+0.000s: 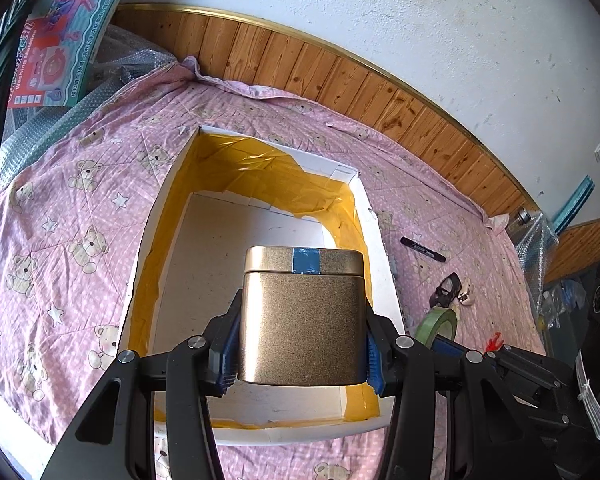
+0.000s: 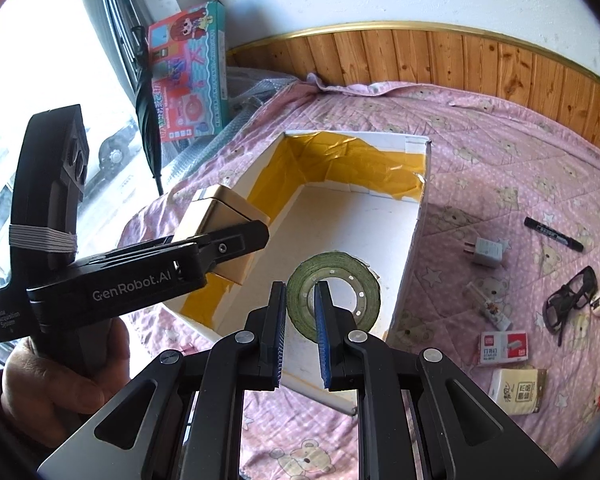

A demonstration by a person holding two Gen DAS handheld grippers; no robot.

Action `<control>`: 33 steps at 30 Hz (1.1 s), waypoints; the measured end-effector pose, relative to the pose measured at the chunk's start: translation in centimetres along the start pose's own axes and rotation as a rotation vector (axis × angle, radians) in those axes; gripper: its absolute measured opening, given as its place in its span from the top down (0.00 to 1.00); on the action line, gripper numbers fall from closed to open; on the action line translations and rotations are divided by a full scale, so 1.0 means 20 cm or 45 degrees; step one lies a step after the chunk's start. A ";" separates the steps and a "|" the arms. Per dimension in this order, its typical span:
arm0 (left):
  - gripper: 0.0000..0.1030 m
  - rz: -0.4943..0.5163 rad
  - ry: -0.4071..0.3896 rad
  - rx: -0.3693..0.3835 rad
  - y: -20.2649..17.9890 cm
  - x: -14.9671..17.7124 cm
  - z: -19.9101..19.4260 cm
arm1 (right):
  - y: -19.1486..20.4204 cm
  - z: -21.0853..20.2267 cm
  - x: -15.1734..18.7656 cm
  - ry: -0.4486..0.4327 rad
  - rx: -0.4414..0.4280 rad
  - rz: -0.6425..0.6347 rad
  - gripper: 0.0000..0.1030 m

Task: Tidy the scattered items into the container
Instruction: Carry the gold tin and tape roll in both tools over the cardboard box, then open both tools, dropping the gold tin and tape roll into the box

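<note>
Two claws work over a bed covered by a pink quilt (image 2: 500, 128) printed with teddy bears and stars. Nearest in the right wrist view, the right claw (image 2: 302, 344) has its blue-padded fingers clamped on the rim of a green tape roll (image 2: 332, 296), one finger inside the roll's hole and one outside; the roll hangs above the near end of the box. To its left, a hand (image 2: 56, 384) holds the left claw (image 1: 302, 356), whose fingers are pressed against both sides of a gold tin (image 1: 304, 316). The tin has a strip of blue tape (image 1: 306, 261) across its lid seam and is held above the interior of the white cardboard box (image 1: 380, 240). This box is open at the top, lined with yellow tape along its inner walls, with a bare white floor. Scattered on the quilt to the right of the box lie a tissue pack (image 2: 518, 390), a staples box (image 2: 504, 347), black glasses (image 2: 572, 300), a white charger plug (image 2: 488, 251) and a black marker (image 2: 554, 234). Farther back, a toy box (image 2: 188, 72) leans by a window, beside wooden wall panelling (image 2: 420, 56).
</note>
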State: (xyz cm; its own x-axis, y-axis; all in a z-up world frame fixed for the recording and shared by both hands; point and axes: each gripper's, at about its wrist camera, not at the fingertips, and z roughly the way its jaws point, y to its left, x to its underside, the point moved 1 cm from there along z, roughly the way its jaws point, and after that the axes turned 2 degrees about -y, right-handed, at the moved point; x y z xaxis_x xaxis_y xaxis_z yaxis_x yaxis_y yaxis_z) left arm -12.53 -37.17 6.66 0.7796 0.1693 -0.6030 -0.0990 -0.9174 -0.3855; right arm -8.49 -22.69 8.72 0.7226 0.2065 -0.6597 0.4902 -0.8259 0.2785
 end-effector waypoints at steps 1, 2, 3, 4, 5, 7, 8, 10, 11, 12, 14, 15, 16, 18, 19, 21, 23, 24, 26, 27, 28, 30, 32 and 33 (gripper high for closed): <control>0.51 0.004 0.007 -0.008 0.00 -0.01 0.01 | -0.01 0.01 -0.01 0.003 -0.010 0.008 0.86; 0.51 0.008 0.012 -0.012 0.00 -0.02 0.02 | -0.02 0.03 -0.02 0.007 -0.020 0.017 0.86; 0.51 0.007 0.018 -0.012 0.00 -0.03 0.04 | -0.03 0.04 -0.03 0.010 -0.027 0.022 0.86; 0.51 0.008 0.023 -0.016 -0.01 -0.04 0.05 | -0.04 0.05 -0.04 0.014 -0.033 0.026 0.86; 0.51 0.015 0.026 -0.025 -0.01 -0.05 0.06 | -0.05 0.07 -0.05 0.018 -0.040 0.031 0.86; 0.51 0.023 0.032 -0.038 -0.01 -0.08 0.08 | -0.07 0.10 -0.07 0.028 -0.057 0.042 0.86; 0.51 0.026 0.036 -0.042 -0.01 -0.09 0.09 | -0.08 0.11 -0.09 0.035 -0.063 0.043 0.86; 0.51 0.030 0.051 -0.046 -0.01 -0.12 0.12 | -0.10 0.14 -0.12 0.049 -0.069 0.045 0.86; 0.51 0.026 0.061 -0.046 0.00 -0.14 0.14 | -0.11 0.16 -0.13 0.058 -0.075 0.045 0.86; 0.51 0.021 0.071 -0.046 0.00 -0.15 0.15 | -0.12 0.18 -0.15 0.063 -0.077 0.044 0.86; 0.51 0.020 0.086 -0.055 0.02 -0.19 0.19 | -0.13 0.20 -0.19 0.070 -0.081 0.033 0.86; 0.51 0.021 0.093 -0.059 0.02 -0.20 0.20 | -0.14 0.22 -0.21 0.075 -0.082 0.029 0.86; 0.51 0.019 0.103 -0.061 0.03 -0.22 0.22 | -0.15 0.23 -0.23 0.081 -0.083 0.027 0.86; 0.51 0.015 0.123 -0.061 0.04 -0.25 0.26 | -0.17 0.28 -0.26 0.096 -0.086 0.021 0.86; 0.51 0.013 0.134 -0.063 0.05 -0.26 0.28 | -0.18 0.30 -0.28 0.101 -0.088 0.019 0.86; 0.51 0.005 0.146 -0.064 0.06 -0.28 0.31 | -0.19 0.34 -0.31 0.115 -0.086 0.010 0.86; 0.51 0.008 0.153 -0.076 0.06 -0.31 0.34 | -0.20 0.39 -0.33 0.130 -0.088 0.001 0.86; 0.51 0.003 0.158 -0.082 0.07 -0.32 0.36 | -0.21 0.41 -0.34 0.137 -0.089 0.003 0.86; 0.51 0.005 0.173 -0.086 0.08 -0.34 0.40 | -0.23 0.45 -0.36 0.156 -0.096 0.001 0.86; 0.51 0.007 0.173 -0.100 0.09 -0.35 0.42 | -0.24 0.48 -0.37 0.162 -0.088 0.002 0.86; 0.51 0.006 0.178 -0.108 0.10 -0.36 0.44 | -0.25 0.50 -0.38 0.170 -0.081 -0.003 0.86; 0.51 0.009 0.181 -0.116 0.11 -0.38 0.48 | -0.26 0.55 -0.40 0.186 -0.066 -0.018 0.86; 0.51 0.015 0.178 -0.132 0.12 -0.41 0.51 | -0.28 0.60 -0.43 0.208 -0.053 -0.034 0.86; 0.51 0.014 0.183 -0.133 0.13 -0.42 0.53 | -0.29 0.62 -0.44 0.216 -0.042 -0.039 0.85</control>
State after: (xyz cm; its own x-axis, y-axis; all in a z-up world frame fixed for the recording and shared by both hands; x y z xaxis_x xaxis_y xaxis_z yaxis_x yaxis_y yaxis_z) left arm -25.84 -37.13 3.43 0.8601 0.1124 -0.4977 -0.0494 -0.9525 -0.3004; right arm -23.69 -26.23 4.25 0.7776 0.3194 -0.5417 0.5270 -0.8009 0.2843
